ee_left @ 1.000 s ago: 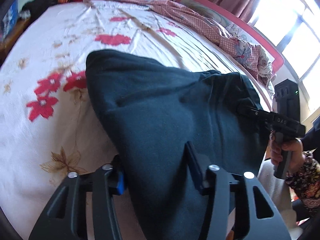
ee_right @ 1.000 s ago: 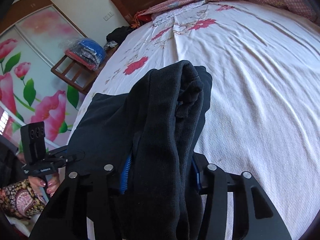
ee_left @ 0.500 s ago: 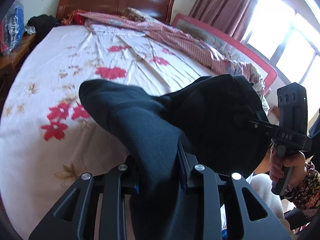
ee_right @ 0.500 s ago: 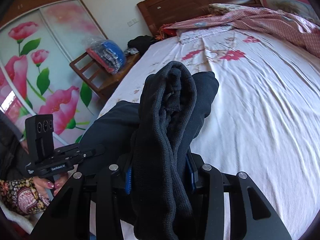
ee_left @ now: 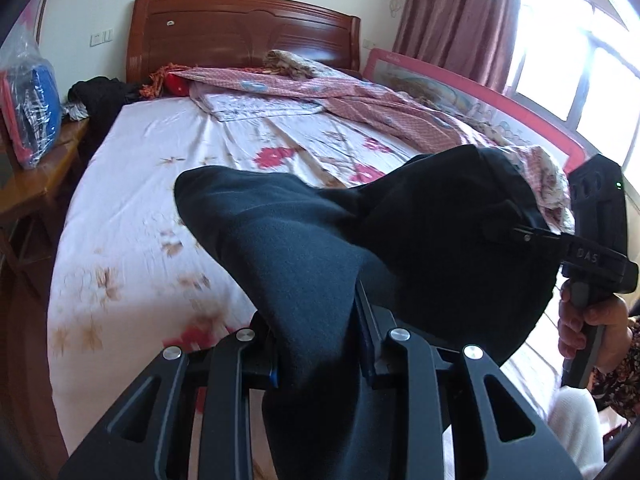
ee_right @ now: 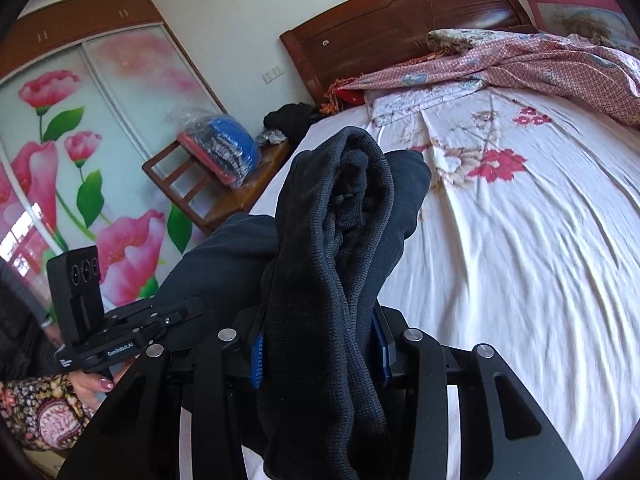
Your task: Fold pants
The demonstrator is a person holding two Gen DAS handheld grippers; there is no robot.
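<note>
Left gripper [ee_left: 316, 360] & right gripper [ee_right: 320, 356]: both clamped on dark pants [ee_left: 304, 248], lifted off bed [ee_right: 520, 240]. Fold not visibly made; laying down at 12 o'clock remains.

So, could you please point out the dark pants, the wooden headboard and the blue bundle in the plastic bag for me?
dark pants [ee_left: 304, 248], left wrist view, on the fleece stretch above the tool.
wooden headboard [ee_left: 240, 36], left wrist view, middle of its panel.
blue bundle [ee_right: 234, 146], right wrist view, on the blue fabric inside the bag.
</note>
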